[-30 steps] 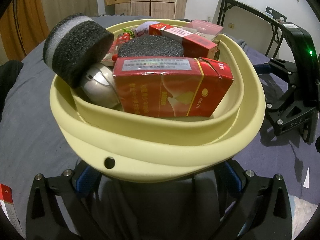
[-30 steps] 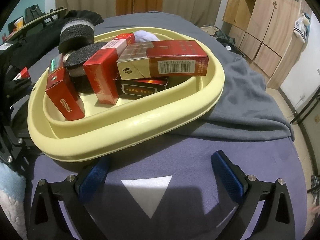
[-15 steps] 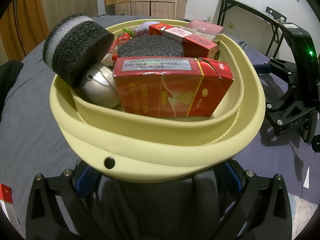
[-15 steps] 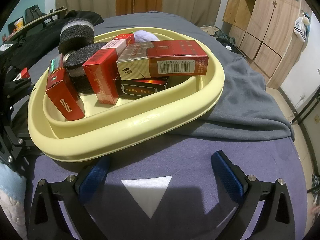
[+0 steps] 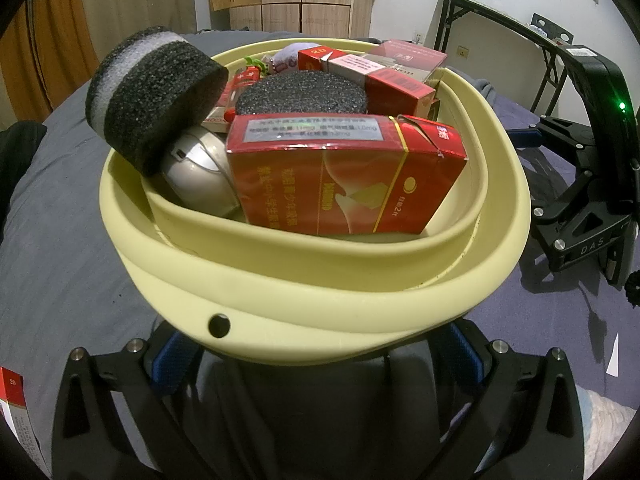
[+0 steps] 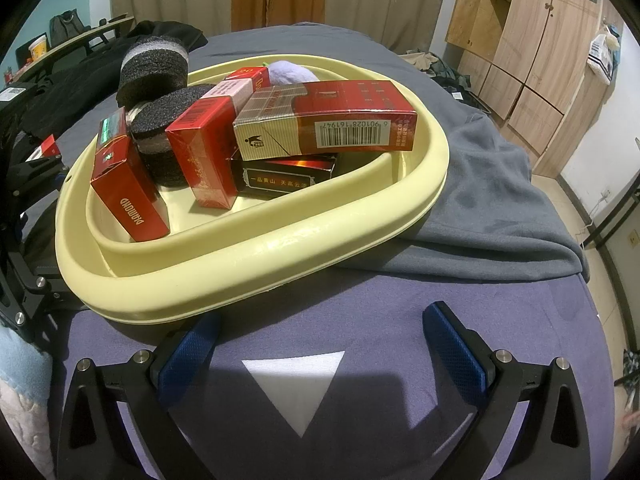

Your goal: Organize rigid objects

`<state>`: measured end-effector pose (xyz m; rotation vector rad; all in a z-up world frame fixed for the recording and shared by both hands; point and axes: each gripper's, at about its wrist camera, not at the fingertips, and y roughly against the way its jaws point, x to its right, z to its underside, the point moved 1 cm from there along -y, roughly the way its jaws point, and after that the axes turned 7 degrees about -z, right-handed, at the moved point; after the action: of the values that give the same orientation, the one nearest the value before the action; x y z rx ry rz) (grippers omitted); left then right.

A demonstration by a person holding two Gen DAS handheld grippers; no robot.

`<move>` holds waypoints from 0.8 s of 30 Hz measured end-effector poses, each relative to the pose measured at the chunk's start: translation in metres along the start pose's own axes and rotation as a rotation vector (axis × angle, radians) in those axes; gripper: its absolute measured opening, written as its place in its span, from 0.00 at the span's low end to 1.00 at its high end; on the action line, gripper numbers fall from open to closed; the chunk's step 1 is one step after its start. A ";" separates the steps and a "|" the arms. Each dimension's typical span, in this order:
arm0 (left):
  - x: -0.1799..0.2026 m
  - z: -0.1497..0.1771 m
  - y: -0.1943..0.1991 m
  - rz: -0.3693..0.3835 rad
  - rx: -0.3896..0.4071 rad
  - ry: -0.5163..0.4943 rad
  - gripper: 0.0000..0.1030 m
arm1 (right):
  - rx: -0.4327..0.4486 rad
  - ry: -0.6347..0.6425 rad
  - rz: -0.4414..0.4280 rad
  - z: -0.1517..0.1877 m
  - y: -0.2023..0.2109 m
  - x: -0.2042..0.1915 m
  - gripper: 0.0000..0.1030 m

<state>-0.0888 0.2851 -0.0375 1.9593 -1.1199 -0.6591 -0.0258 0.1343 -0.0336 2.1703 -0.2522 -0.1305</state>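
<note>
A pale yellow basin (image 5: 304, 292) sits on the cloth-covered bed and fills the left wrist view. Inside lie a red cigarette box (image 5: 348, 184), a silver mouse (image 5: 196, 172), a black foam cylinder (image 5: 152, 96), a black foam disc (image 5: 300, 96) and more red boxes (image 5: 380, 80). My left gripper (image 5: 316, 356) is open, its blue pads spread just under the basin's near rim. The right wrist view shows the same basin (image 6: 248, 268) with a barcode box (image 6: 324, 120) on top of a black box (image 6: 280, 176). My right gripper (image 6: 322, 352) stands open over purple cloth, short of the rim.
A red box (image 5: 12, 408) lies on the cloth at the lower left edge of the left wrist view. A grey blanket (image 6: 500, 200) is bunched right of the basin. A white paper triangle (image 6: 296, 384) lies between the right fingers. A folding table (image 5: 500, 20) and wardrobes (image 6: 540, 40) stand beyond.
</note>
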 end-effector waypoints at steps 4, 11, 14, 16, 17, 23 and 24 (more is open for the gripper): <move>0.000 0.000 0.000 0.000 0.000 0.000 1.00 | 0.000 0.000 0.000 0.000 0.000 0.000 1.00; 0.000 0.000 0.000 0.000 0.000 0.000 1.00 | 0.000 0.000 0.000 0.000 0.000 0.000 1.00; 0.001 -0.002 -0.001 0.000 0.000 0.000 1.00 | 0.000 -0.001 -0.001 -0.001 -0.001 0.003 1.00; 0.000 0.000 0.000 0.000 0.000 0.000 1.00 | 0.000 0.000 0.000 -0.001 -0.001 0.003 1.00; 0.001 -0.002 -0.002 0.000 0.000 0.000 1.00 | 0.000 0.001 0.001 0.000 -0.001 0.003 1.00; 0.001 -0.002 -0.002 0.000 0.000 0.000 1.00 | 0.000 -0.001 -0.001 -0.001 -0.002 0.003 1.00; 0.000 0.000 0.000 0.000 0.000 0.000 1.00 | 0.000 -0.001 -0.002 0.000 -0.001 0.003 1.00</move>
<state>-0.0892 0.2851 -0.0377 1.9595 -1.1200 -0.6589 -0.0229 0.1346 -0.0342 2.1703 -0.2511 -0.1327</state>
